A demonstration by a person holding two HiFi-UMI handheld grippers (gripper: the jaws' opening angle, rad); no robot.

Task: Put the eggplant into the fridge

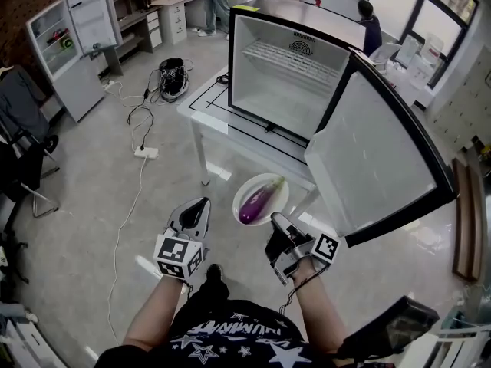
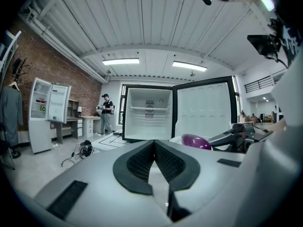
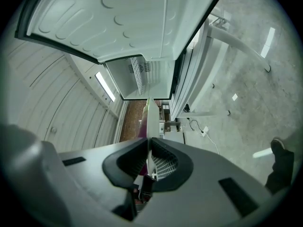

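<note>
A purple eggplant [image 1: 257, 200] lies on a small white plate [image 1: 245, 191] held in the air just in front of the table [image 1: 222, 117]. My right gripper [image 1: 275, 219] is shut on the plate's near rim; in the right gripper view the plate's thin edge [image 3: 147, 119] runs up from between the jaws, with the eggplant [image 3: 141, 128] on its left. The fridge [image 1: 284, 75] stands on the table with its door [image 1: 376, 167] swung wide to the right and its shelf bare. My left gripper [image 1: 196, 205] hangs shut and empty left of the plate. The eggplant [image 2: 196, 141] also shows in the left gripper view.
A cable and power strip [image 1: 146, 152] trail over the floor at the left, near a black bag [image 1: 173, 77]. A second white fridge [image 1: 73, 44] stands open at the far left. A chair [image 1: 23, 167] is at the left edge. People stand at the back.
</note>
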